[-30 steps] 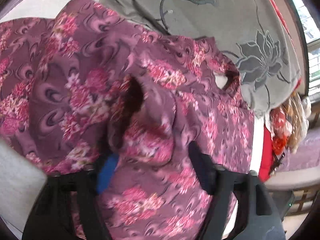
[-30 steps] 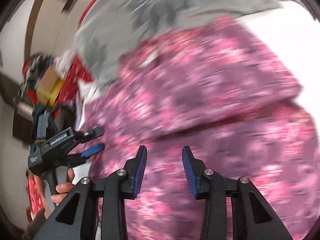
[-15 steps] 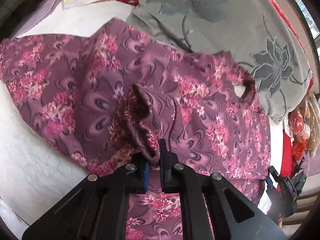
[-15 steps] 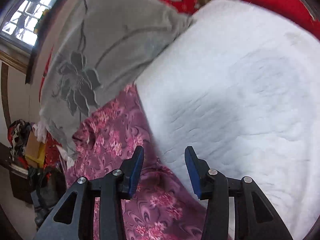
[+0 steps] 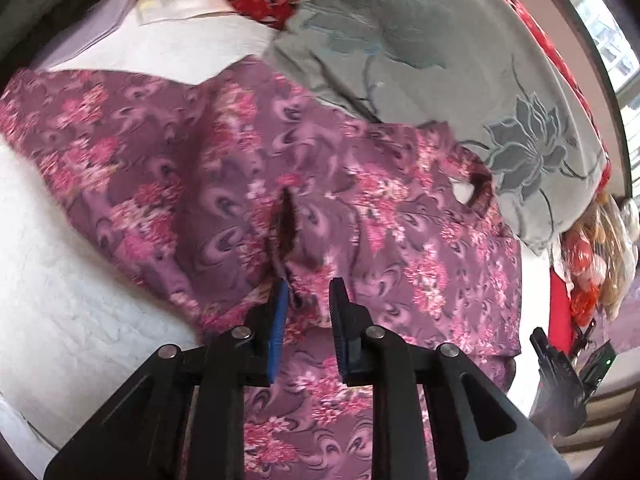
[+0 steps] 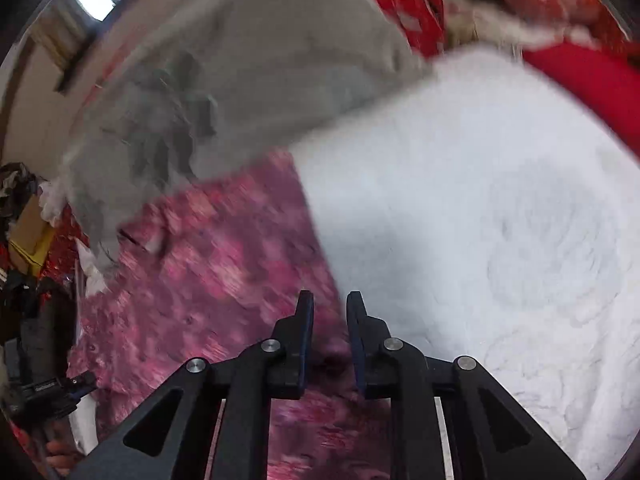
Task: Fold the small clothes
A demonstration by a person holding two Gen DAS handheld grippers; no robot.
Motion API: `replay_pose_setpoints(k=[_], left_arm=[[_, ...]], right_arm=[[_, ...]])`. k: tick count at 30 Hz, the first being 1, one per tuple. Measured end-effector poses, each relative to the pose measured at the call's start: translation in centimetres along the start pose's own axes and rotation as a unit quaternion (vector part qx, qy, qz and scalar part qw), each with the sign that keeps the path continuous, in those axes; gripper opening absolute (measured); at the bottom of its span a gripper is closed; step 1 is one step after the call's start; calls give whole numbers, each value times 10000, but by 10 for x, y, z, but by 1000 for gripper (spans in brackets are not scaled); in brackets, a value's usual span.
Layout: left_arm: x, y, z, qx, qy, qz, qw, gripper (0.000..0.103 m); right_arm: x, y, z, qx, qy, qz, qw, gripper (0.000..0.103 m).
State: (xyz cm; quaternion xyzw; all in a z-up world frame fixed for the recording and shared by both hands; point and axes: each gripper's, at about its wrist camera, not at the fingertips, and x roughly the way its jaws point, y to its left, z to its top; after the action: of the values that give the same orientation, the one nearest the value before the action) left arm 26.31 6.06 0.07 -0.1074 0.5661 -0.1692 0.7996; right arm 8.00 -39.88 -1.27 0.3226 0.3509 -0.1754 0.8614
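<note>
Purple floral garment (image 5: 224,184) lies spread on the white bedcover (image 5: 72,304), its far edge touching a grey blanket with a lotus pattern (image 5: 520,148). The left gripper (image 5: 306,296) has its jaws parted narrowly around a raised pucker of the cloth without pinching it. The right gripper (image 6: 329,312) is narrowly parted over the garment's blurred edge, gripping nothing; no writing is legible.
</note>
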Motion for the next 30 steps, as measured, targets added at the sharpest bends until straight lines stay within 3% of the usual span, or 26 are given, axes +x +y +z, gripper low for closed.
replay_pose_setpoints(k=[2,4,5,11,15,20,22,24,26,30], left_arm=[[11,-9,-1,237,17,267,9994,30],[35,-11,-3,495,242,743,9957,31],[40,-11,-6,516,303,793,9951,31],[3,22,2,71,105,85,9999,31],[-32,78,21,-319,-231,237,9989,55],[-55,180,52,-1079,-424,873,9894,55],[-57,223,64,-1441,-409,1101,9826,55],[-58,262,75,-1807,-444,1215,9750,55],[-53,281,83,-2025,-479,1314,9693,55],[-42,318,97,-2461,-466,1323,9591,55]], right_arm=[[-2,18,-2,-113,64,164,9998,20],[2,38,-9,-282,245,346,9987,20],[8,53,-16,-400,403,413,9975,21],[37,132,-61,-1293,1012,686,9840,22],[64,196,-85,-1657,1260,1047,9725,22],[97,254,-112,-1917,1409,1429,9607,23],[112,263,-126,-2125,1482,1354,9563,30],[109,263,-138,-2383,1015,1364,9562,31],[106,260,-145,-2499,761,1416,9548,31],[105,253,-141,-2412,800,1508,9553,31]])
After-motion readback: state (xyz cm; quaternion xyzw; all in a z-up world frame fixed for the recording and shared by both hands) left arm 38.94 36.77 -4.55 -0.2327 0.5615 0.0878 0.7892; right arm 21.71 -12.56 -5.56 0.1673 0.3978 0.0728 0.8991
